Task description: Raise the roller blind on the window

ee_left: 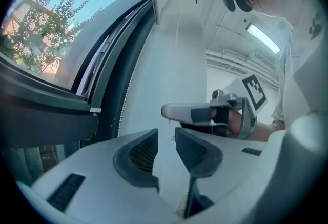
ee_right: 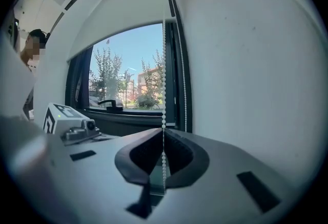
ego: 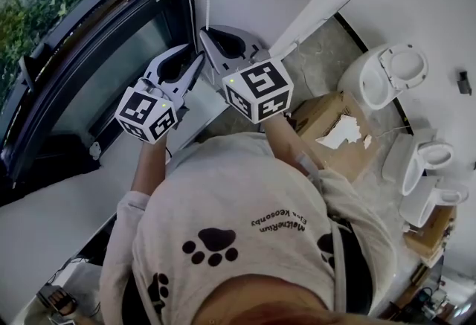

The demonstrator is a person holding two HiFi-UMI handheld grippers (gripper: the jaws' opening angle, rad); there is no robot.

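- The right gripper (ee_right: pixel 163 135) is pinched tight on the bead chain (ee_right: pixel 164 74), which hangs at the right edge of the window (ee_right: pixel 128 79).
- The left gripper (ee_left: pixel 166 141) is spread wide, close beside the right one. The chain runs through its gap, clear of both pads.
- The blind (ee_right: pixel 123 13) sits high, covering only the top of the glass, with trees (ee_right: pixel 110 74) showing below.

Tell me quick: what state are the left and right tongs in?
Left tongs: open.
Right tongs: closed on the bead chain.
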